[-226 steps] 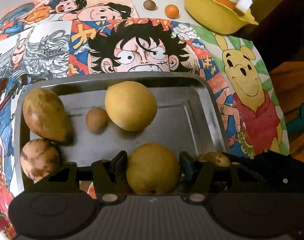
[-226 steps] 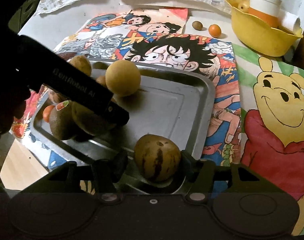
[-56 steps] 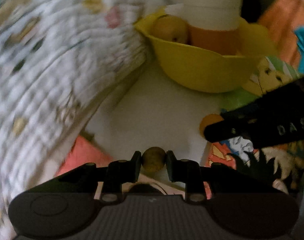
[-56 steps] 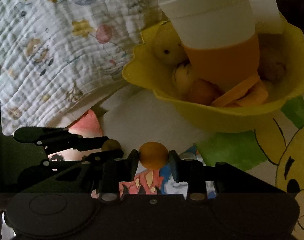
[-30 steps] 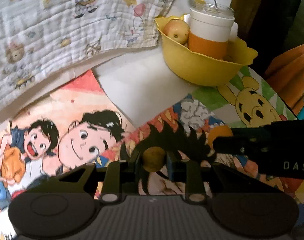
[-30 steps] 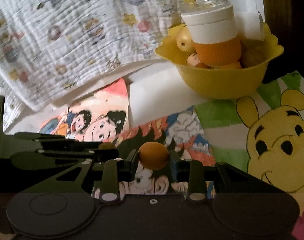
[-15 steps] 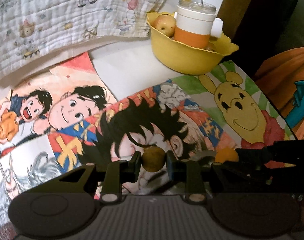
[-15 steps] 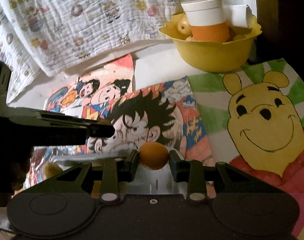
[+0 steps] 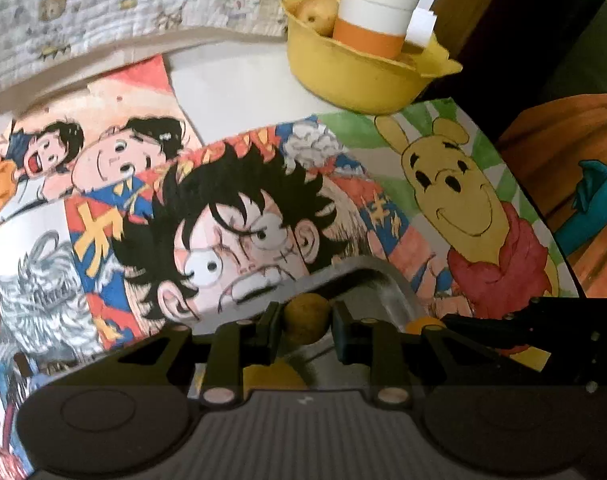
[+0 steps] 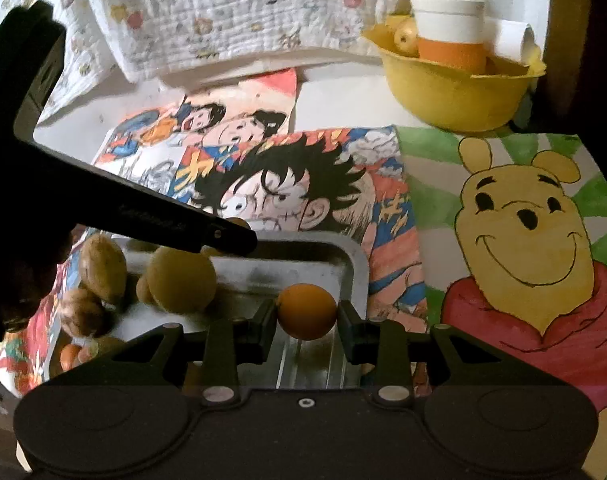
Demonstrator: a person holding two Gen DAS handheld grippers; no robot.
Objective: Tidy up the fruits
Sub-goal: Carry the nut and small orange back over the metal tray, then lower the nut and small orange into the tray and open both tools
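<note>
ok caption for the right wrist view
Right gripper holds a small orange fruit above the metal tray of fruit.

The left gripper (image 9: pixel 306 322) tilts steeply downward, its two black fingers (image 9: pixel 269 330) drawn close together and clamped on a small brown round fruit (image 9: pixel 305 317) held right at the tips. The right gripper (image 10: pixel 306 322) is pitched down likewise, its fingers (image 10: pixel 263 330) pinching a small orange fruit (image 10: pixel 306 316) between the pads. In the right wrist view the left gripper's body crosses in from the left, above and beyond the right fingertips.
</note>
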